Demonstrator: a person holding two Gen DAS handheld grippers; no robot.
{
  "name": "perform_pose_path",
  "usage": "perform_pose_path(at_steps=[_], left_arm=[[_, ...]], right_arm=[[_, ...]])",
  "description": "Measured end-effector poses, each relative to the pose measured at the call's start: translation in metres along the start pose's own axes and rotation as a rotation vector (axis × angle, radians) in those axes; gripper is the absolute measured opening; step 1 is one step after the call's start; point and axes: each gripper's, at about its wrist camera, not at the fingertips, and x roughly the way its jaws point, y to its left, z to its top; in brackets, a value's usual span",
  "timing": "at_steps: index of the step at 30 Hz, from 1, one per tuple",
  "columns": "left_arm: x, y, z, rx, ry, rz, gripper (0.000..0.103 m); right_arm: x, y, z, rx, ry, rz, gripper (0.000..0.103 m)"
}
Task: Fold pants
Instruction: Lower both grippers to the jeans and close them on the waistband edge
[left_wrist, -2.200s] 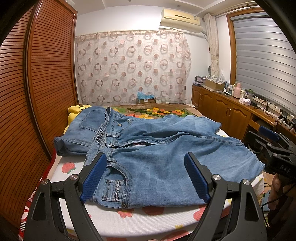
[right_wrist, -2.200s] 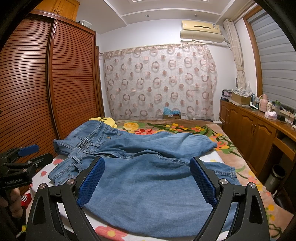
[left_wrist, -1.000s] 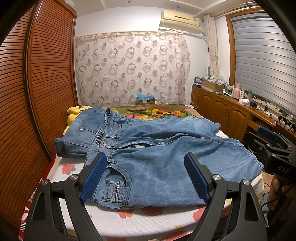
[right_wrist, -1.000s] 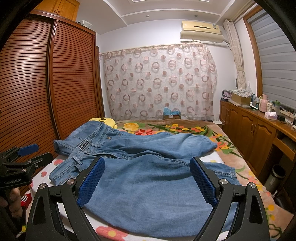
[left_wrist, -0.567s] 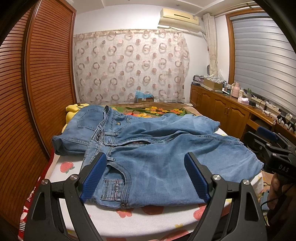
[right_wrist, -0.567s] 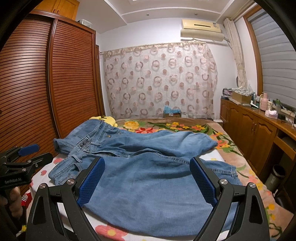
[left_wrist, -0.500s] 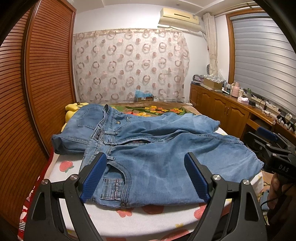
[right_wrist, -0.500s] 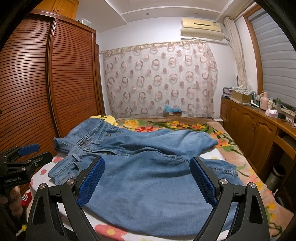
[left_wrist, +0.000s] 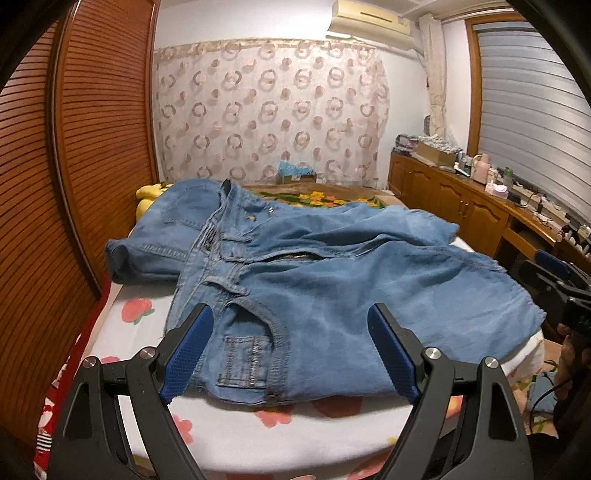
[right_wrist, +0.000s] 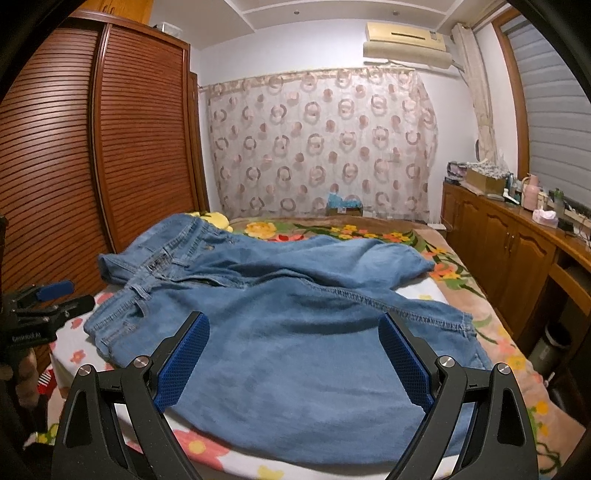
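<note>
Light blue denim pants (left_wrist: 332, 280) lie spread across the bed, waistband to the left, legs running right; they also show in the right wrist view (right_wrist: 280, 325). My left gripper (left_wrist: 290, 347) is open and empty, hovering at the near bed edge over the waist pocket. My right gripper (right_wrist: 293, 354) is open and empty, hovering over the near leg. The left gripper also shows at the left edge of the right wrist view (right_wrist: 40, 306), and the right gripper at the right edge of the left wrist view (left_wrist: 557, 280).
The bed has a white floral sheet (left_wrist: 280, 435) and a brown floral blanket (right_wrist: 369, 230) further back. A wooden slatted wardrobe (left_wrist: 48, 177) stands on the left, wooden cabinets (right_wrist: 517, 251) on the right, a curtain (left_wrist: 266, 114) behind. A yellow pillow (left_wrist: 146, 194) lies by the waistband.
Both grippers have moved slightly forward and lower toward the pants. The pants have not moved, and both grippers stay open.
</note>
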Motion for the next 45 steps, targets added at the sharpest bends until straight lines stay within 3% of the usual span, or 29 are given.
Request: perform_pose_path(at_steps=[16, 30, 36, 40, 45], left_arm=[[0.036, 0.046, -0.026, -0.012, 0.098, 0.046, 0.086], [0.05, 0.105, -0.044, -0.087, 0.175, 0.095, 0.086], [0.054, 0.116, -0.048, -0.105, 0.187, 0.097, 0.079], [0.058, 0.116, -0.053, -0.12, 0.204, 0.043, 0.068], [0.06, 0.118, -0.059, -0.125, 0.209, 0.04, 0.067]], right_arm=[[-0.001, -0.011, -0.003, -0.004, 0.097, -0.044, 0.086], [-0.016, -0.011, 0.006, 0.01, 0.179, -0.16, 0.086], [-0.016, -0.007, 0.01, 0.038, 0.206, -0.186, 0.086], [-0.02, -0.001, 0.013, 0.042, 0.225, -0.199, 0.086], [-0.023, -0.004, 0.018, 0.039, 0.24, -0.234, 0.086]])
